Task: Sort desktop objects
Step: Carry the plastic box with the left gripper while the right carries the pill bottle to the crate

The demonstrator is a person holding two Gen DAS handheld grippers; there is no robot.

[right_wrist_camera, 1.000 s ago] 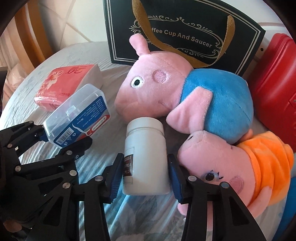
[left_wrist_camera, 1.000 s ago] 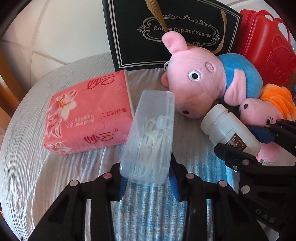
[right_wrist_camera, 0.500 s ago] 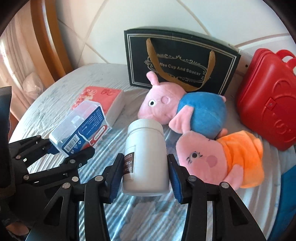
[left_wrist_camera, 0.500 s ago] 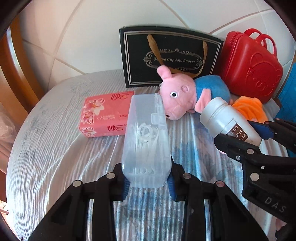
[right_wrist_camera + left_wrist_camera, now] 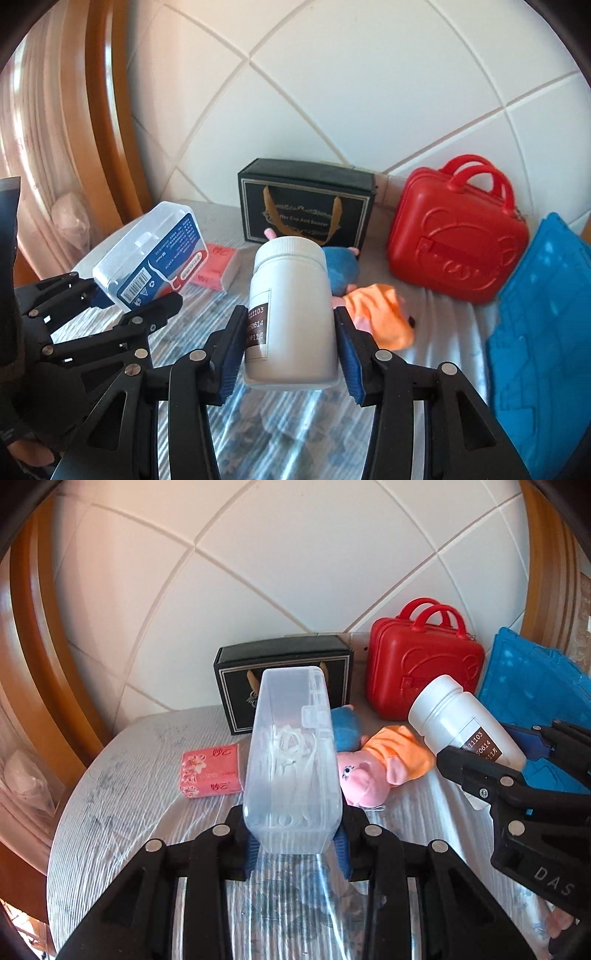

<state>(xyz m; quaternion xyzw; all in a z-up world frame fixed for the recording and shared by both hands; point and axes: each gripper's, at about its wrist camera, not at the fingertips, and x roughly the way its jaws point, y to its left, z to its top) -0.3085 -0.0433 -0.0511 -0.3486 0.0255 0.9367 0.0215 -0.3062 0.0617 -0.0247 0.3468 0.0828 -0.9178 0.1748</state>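
Our right tool (image 5: 291, 363) clamps the white bottle (image 5: 291, 314) above the desk (image 5: 295, 424). At our left, the left tool (image 5: 122, 306) grips a clear box (image 5: 151, 254); a red case (image 5: 458, 243) stands behind.

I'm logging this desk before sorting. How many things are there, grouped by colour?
Red or pink: 2, the suitcase and tissue pack
Blue: 1, the crate
Black: 1, the gift bag
White or clear: 2, the bottle and floss-pick box, both held in grippers
Multicoloured: 2, the plush pigs
Total: 8
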